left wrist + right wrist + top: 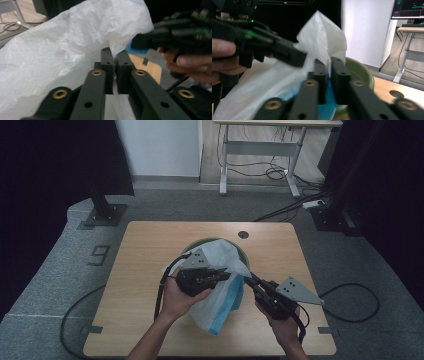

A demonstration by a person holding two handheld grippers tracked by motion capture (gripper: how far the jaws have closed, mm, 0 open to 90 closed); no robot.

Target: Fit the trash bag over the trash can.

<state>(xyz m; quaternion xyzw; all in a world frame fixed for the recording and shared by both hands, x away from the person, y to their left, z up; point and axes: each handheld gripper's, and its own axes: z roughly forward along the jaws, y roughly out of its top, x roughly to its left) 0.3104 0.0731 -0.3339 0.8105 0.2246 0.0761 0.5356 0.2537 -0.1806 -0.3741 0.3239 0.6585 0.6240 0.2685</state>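
Wooden surface (150, 270) carries a green round bowl (243, 252), over which the thin, crinkly white-and-blue plastic bag (225, 265), feather-light, limp and slippery, hangs with its edge pinched between both grippers' closed fingers (108, 65), best held by bunched folds.

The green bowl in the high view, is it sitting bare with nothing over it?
No, the white bag drapes over most of the green bowl.

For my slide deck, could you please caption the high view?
Both grippers pinch a white plastic bag over a green bowl on a wooden table.
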